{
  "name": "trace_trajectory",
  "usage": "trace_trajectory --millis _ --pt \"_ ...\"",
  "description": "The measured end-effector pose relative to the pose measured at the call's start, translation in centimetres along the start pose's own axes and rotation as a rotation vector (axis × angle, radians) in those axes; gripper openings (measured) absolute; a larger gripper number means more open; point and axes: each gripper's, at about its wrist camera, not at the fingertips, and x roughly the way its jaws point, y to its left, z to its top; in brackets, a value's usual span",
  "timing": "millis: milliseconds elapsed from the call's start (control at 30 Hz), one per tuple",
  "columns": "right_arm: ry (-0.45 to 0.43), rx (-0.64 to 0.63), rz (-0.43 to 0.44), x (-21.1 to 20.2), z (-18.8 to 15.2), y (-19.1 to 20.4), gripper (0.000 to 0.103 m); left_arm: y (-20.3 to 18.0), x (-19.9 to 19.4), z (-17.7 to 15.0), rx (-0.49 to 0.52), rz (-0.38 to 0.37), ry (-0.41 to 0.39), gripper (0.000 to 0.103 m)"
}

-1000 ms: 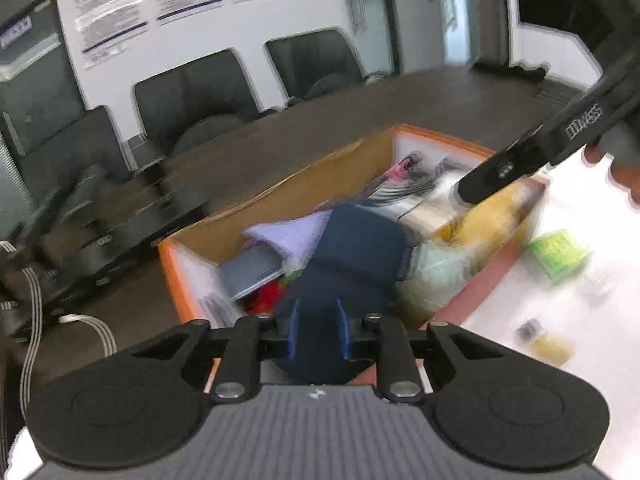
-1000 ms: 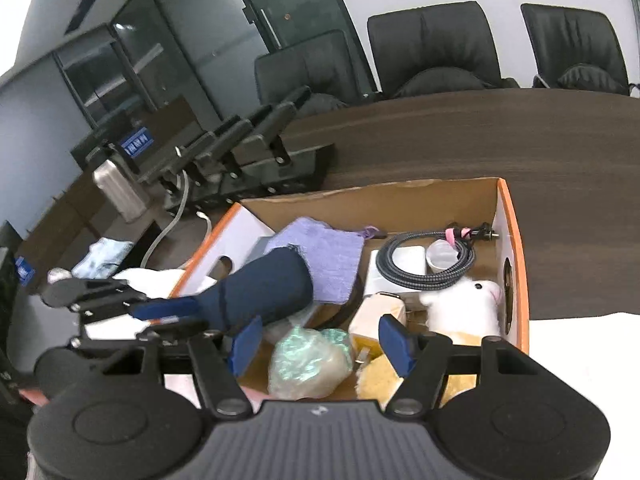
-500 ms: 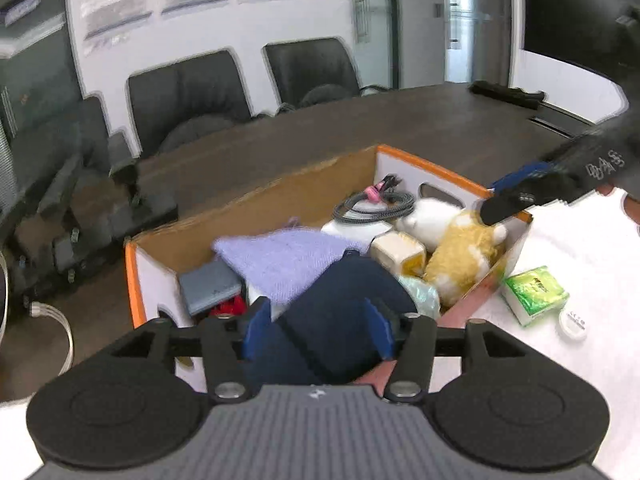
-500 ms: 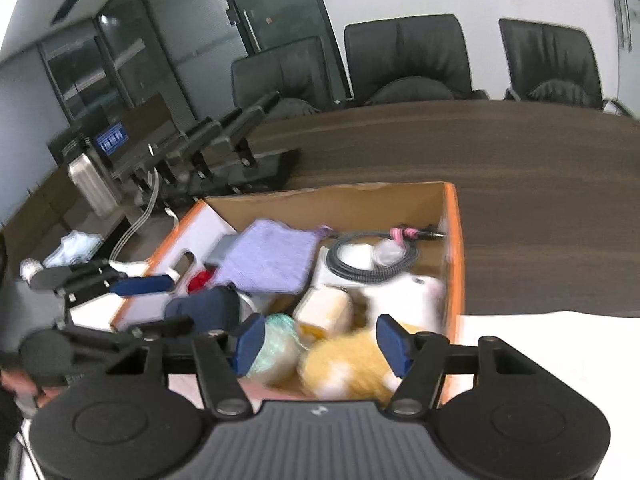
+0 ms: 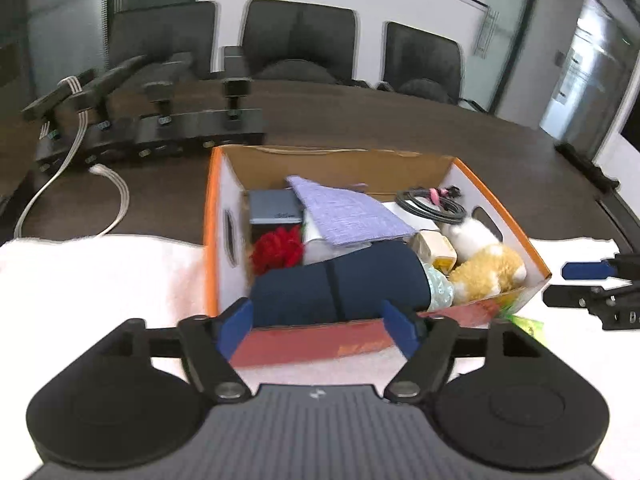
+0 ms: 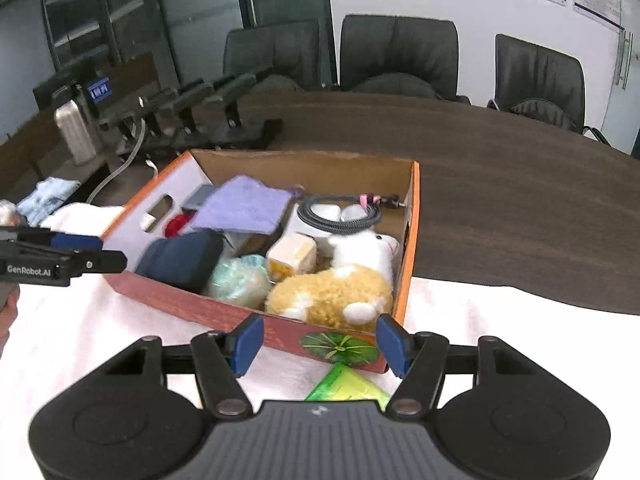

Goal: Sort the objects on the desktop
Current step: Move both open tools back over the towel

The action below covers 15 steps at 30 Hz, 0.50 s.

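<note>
Orange-rimmed cardboard box [image 5: 502, 204] sitting on white cloth [image 5: 100, 276] at edge of dark conf table [image 6: 500, 184], packed w/ sorted items. Left gripper [image 5: 320, 326] jaws opening, pads wide apart, nothing pressed between; hovering just over near box wall. Navy rolled pouch [image 5: 340, 280] lying inside box at front, clear of both blue pads. Behind it: lavender cloth [image 5: 348, 212] draped over grey flat case [image 5: 274, 210], red fuzzy item [image 5: 278, 248], coiled black cable w/ pink tie [image 5: 434, 200], small cream box [image 5: 436, 250], teal crinkly ball [image 6: 236, 278], white plush [image 6: 366, 250] and tan plush [image 6: 332, 294] at right end. Right gripper [image 6: 320, 344] pads apart, empty, above box's near right corner. Green packet [image 6: 348, 386] on cloth just outside box, under right gripper. Row of black mic bases [image 5: 160, 128] + white cable [image 5: 116, 188] on table beyond.
</note>
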Motion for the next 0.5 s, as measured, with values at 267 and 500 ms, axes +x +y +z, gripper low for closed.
trace_trajectory --millis 267,500 --pt "-0.07 -0.082 -0.007 -4.5 -7.0 1.5 0.064 -2.7 -6.8 -7.7 -0.034 0.033 -0.166 0.102" --pt "-0.146 -0.175 -0.048 -6.0 -16.3 1.9 0.063 -8.1 -6.8 -16.3 0.193 0.007 -0.233 0.103"
